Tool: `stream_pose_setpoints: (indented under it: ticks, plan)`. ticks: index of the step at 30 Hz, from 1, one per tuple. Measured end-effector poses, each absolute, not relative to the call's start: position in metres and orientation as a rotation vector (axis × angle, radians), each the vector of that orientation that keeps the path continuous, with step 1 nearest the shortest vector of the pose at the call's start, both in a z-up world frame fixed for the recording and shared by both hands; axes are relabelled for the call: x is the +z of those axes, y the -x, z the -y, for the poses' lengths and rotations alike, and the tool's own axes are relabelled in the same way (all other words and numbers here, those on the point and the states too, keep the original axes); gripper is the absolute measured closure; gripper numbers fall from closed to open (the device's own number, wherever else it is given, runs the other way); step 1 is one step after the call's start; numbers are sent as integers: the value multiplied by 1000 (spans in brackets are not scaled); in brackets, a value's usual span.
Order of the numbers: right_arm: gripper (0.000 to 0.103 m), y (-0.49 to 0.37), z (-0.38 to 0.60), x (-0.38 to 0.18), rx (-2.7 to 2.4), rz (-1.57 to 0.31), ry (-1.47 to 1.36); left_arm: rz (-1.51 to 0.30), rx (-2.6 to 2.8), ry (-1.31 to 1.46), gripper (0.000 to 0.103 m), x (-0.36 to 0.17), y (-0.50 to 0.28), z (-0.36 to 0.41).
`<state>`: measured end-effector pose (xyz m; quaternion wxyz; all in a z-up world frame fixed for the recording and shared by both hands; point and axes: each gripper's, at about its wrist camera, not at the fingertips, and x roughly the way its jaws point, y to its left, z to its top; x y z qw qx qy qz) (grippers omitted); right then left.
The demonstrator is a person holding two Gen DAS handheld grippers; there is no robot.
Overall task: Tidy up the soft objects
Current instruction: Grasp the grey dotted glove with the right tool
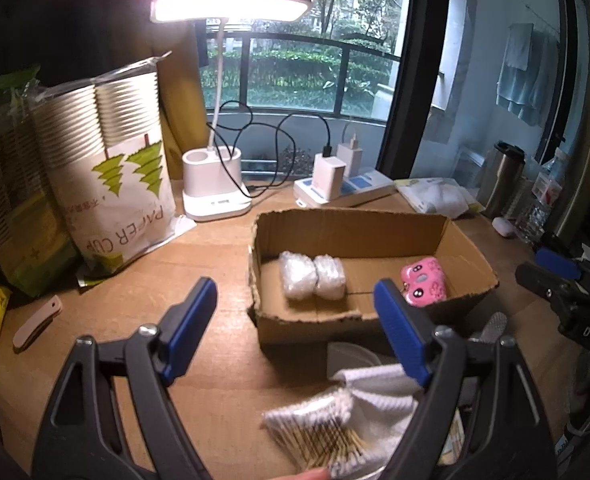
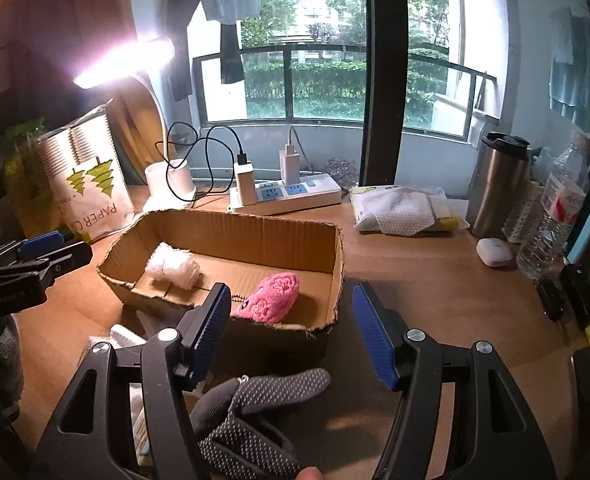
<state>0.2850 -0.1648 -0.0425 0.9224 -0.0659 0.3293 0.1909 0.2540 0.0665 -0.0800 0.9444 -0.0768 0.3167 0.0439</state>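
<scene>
Hovering before brown cardboard box: left gripper jaws apart, empty; right gripper likewise; centre over grey dotted glove, pinch mid-fabric

**Desk layout from your wrist views**

Cardboard box sits mid-desk. In it: wrapped bundle left, plush toy right. Lamp base and power strip behind it, paper cup bag left. Before it: cotton swabs on cloth, glove nearest you.
</scene>
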Motion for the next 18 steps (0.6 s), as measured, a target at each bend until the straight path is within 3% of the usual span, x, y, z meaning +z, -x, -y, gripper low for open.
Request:
stream_pose_setpoints:
  ticks: [18]
  plan:
    - [36,-242,155,-54,427,-703,156,-675,49,157,21,-96,-210,-53]
